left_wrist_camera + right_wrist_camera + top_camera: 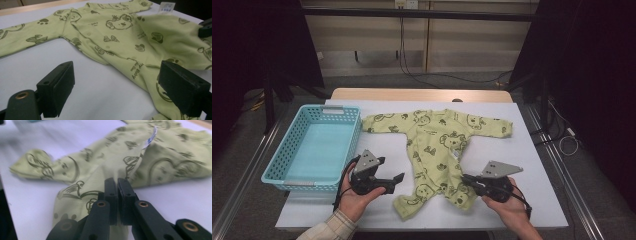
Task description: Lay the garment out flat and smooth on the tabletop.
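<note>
A yellow-green baby onesie (437, 145) printed with bears and hearts lies spread on the white table, sleeves toward the far side. My left gripper (392, 169) stands open just left of the lower legs, with bare table and the edge of the onesie (120, 37) between its wide-set jaws (120, 85). My right gripper (464, 178) is shut on the onesie (100, 162) at its right leg, pinching a raised fold of cloth at the jaw tips (117, 181). A white care label (151, 136) sticks up from the cloth beyond the pinch.
A light blue plastic basket (282, 150) sits at the table's left side, close to my left hand. The white table cover (532, 170) runs bare to the right of the onesie. Dark frame rails flank the table on both sides.
</note>
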{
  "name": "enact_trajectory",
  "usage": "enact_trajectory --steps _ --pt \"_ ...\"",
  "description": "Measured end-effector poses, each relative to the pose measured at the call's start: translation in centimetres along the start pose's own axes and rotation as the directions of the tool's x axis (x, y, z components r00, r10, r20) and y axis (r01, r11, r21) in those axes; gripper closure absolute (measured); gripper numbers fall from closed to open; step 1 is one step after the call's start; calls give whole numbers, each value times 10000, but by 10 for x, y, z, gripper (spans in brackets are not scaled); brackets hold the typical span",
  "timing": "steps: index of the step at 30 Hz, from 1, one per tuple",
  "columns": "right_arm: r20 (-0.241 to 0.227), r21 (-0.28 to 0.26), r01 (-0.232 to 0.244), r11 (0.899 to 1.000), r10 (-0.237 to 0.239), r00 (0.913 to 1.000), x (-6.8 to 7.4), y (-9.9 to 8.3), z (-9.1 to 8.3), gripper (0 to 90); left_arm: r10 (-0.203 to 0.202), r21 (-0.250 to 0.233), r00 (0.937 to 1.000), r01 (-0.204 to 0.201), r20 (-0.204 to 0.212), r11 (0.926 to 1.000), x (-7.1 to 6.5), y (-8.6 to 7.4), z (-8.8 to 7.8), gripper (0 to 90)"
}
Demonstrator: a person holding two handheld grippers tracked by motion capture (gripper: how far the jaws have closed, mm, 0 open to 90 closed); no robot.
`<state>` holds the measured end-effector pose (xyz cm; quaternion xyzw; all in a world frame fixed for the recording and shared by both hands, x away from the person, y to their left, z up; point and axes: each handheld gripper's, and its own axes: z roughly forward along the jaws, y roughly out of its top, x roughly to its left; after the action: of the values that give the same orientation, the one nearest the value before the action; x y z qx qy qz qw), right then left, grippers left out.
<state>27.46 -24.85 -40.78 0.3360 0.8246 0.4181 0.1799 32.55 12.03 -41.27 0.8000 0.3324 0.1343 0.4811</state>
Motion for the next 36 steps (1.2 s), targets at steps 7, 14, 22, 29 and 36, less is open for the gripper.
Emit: enact_trajectory --steps 7,14,22,29,36 --pt "870 154 -518 9985 503 9949 -8 -20 -29 867 218 430 9998 -219 17 9988 -5 -3 2 184" --pt "993 644 -734 9952 668 9928 -5 -36 -29 864 145 790 9986 -185 509 9967 -8 -10 1 356" --pt "977 759 -755 9943 679 9929 -6 -43 -24 860 600 2296 9876 -926 1452 9689 -20 -26 18 558" --pt "943 693 -757 9947 690 9932 -6 -44 -24 855 945 2509 9783 -1398 1844 9579 -34 -28 17 533" --pt "932 691 -821 9942 755 9928 -6 -44 -23 851 1118 2683 9689 -1705 2208 9481 -45 -32 21 670"
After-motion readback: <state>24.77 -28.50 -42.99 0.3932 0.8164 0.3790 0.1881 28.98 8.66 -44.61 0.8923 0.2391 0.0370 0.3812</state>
